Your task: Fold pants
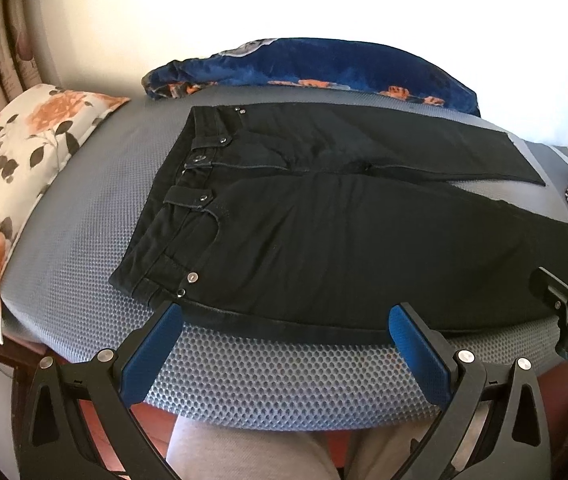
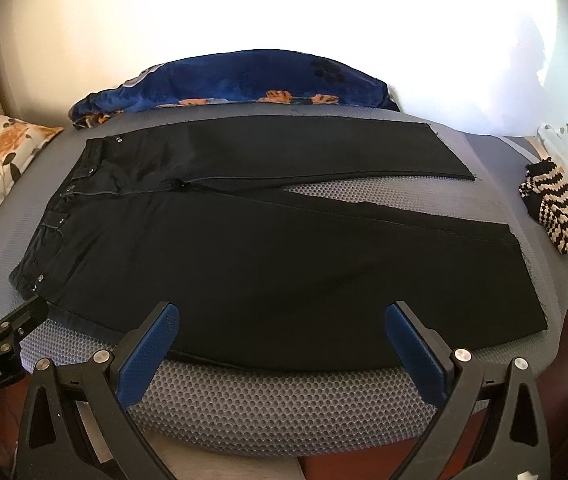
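From the left wrist camera, the black pants [image 1: 323,216] lie spread flat on a grey mesh-covered mattress [image 1: 84,208], waistband to the left and both legs running to the right, parted in a narrow V. The left gripper [image 1: 285,322] hangs at the near edge of the mattress with its blue-padded fingers [image 1: 152,356] spread wide, holding nothing, their tips just at the near hem of the pants. A floral pillow [image 1: 12,176] sits to the left and a blue blanket [image 1: 315,68] lies behind the pants.

From the right wrist camera, the right gripper [image 2: 282,322] is likewise spread wide and empty, its tips at the near edge of the nearer leg. A striped knitted piece [image 2: 555,208] rests off to the right, apart from the leg ends.
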### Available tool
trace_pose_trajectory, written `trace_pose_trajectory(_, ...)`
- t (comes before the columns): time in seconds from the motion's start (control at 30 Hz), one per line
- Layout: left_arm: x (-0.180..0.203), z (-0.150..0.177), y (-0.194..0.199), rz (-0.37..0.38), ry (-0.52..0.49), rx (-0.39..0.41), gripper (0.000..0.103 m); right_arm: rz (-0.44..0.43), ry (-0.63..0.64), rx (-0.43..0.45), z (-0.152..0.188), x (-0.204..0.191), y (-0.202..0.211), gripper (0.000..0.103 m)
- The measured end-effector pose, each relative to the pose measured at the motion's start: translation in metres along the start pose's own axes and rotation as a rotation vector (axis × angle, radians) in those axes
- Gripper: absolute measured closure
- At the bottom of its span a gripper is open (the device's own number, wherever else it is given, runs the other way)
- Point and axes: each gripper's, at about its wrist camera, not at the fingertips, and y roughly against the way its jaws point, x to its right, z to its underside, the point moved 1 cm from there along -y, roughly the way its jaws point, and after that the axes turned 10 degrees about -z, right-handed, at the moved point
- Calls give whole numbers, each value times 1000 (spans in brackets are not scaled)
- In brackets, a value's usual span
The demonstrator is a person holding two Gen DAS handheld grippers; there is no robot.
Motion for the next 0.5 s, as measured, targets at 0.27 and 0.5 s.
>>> trace_pose_trajectory(0.27,0,-2,5,11,9,26,1,-2,-1,11,0,2,0,1)
trace_pose_trajectory(0.5,0,-3,4,11,12,25,1,-9,-3,14,1,2,-1,1)
